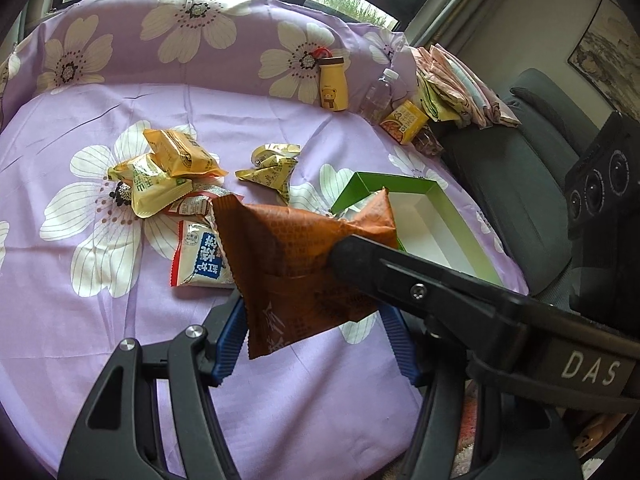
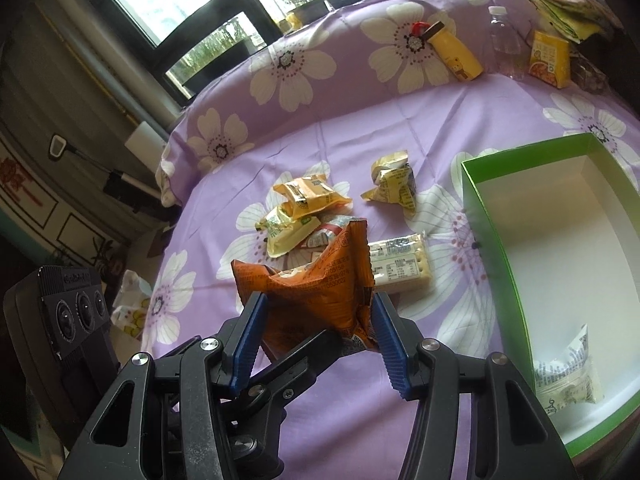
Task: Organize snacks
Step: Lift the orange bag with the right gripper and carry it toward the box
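Orange snack packet [image 2: 316,292], small print unreadable, is clamped by both the right hand-held gripper [image 2: 320,316] and the left hand-held gripper [image 1: 312,324] above the tabletop [image 1: 100,340], long axis tilted; "DAS" is read on one gripper arm.

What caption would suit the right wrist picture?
Right tool gripping an orange snack bag beside a green box.

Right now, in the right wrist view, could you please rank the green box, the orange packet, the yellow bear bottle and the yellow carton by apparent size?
1. green box
2. orange packet, though it sits nearest the camera, which inflates it
3. yellow bear bottle and yellow carton: too alike to separate
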Demonstrator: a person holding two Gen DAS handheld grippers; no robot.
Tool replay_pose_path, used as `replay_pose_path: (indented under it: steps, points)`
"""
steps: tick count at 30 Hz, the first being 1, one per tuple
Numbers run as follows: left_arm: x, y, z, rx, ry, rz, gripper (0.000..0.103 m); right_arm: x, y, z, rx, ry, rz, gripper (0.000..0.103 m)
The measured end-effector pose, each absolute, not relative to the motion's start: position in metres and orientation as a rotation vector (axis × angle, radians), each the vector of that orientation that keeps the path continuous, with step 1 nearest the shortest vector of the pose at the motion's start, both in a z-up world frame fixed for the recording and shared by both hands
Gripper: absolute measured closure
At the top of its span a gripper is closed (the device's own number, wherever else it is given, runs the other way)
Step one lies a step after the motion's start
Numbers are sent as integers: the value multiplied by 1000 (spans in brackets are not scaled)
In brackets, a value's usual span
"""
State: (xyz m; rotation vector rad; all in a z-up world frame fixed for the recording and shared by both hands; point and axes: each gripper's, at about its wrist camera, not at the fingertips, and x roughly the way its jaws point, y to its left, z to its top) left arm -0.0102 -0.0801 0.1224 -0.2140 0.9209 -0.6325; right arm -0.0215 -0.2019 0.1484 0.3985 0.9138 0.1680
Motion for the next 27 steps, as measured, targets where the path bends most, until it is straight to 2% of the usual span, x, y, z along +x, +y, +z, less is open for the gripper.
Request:
replay_pose_path:
  steps: [27]
  points:
    - [-39, -90, 155, -157, 832, -655, 41, -54, -207, 178, 388, 865, 152, 46]
